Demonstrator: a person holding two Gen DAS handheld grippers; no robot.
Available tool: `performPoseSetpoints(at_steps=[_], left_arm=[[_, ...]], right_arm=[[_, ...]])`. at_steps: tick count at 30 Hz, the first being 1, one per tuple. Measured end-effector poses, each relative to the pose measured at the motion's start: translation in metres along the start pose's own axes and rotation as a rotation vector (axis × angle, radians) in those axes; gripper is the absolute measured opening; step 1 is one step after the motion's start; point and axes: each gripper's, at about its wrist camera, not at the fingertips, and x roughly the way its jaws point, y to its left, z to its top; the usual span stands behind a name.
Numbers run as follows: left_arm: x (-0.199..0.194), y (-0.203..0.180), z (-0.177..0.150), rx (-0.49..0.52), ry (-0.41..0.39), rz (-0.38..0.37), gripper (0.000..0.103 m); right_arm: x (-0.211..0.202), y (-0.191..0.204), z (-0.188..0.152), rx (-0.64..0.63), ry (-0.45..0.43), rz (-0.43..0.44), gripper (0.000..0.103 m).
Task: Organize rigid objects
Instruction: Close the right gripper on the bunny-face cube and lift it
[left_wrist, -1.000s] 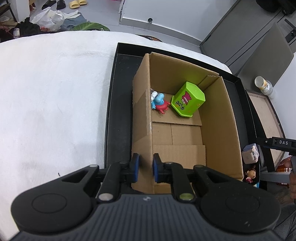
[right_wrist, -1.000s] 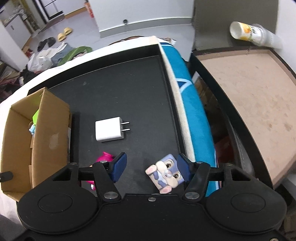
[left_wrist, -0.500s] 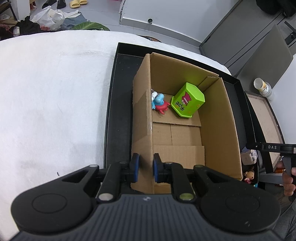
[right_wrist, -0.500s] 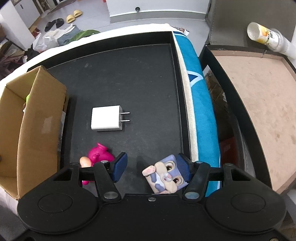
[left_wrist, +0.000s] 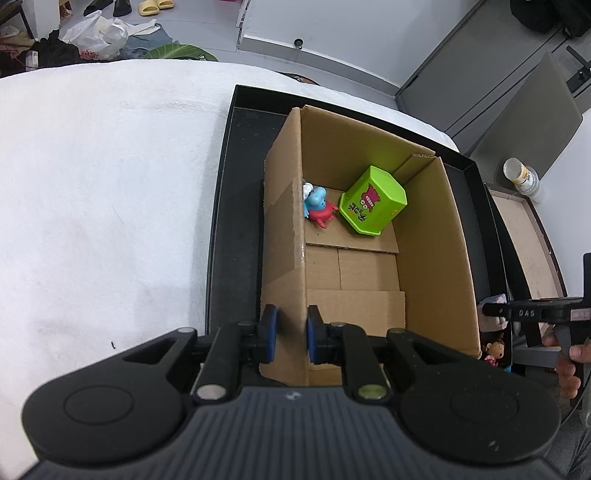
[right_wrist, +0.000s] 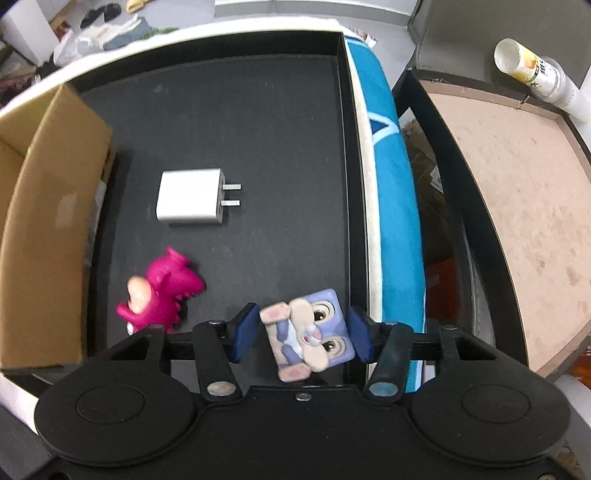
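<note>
White cloth (left_wrist: 103, 192) covers the table under a black tray (right_wrist: 258, 122). On the tray the right gripper (right_wrist: 301, 328) has its jaws around a purple bunny block (right_wrist: 314, 332); they have just been closing, with small gaps left. The left gripper (left_wrist: 289, 334) pinches the cardboard box (left_wrist: 436, 258) wall. Inside sit a green tub (left_wrist: 373, 199) and a blue and red toy (left_wrist: 317, 206).

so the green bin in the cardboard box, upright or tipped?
Tipped. The green bin lies on its side in the cardboard box, printed face up, rim toward the near end, beside the blue-and-red figure.
</note>
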Motion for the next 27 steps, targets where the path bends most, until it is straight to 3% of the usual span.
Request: performPoseSetpoints(at_steps=[12, 27], left_arm=[[-0.001, -0.004, 0.0, 0.007, 0.003, 0.007, 0.015], [0.002, -0.001, 0.001, 0.012, 0.008, 0.003, 0.015]], right_arm=[[-0.001, 0.013, -0.007, -0.054, 0.02, -0.042, 0.044], [-0.059, 0.048, 0.015, -0.067, -0.121, 0.006, 0.044]])
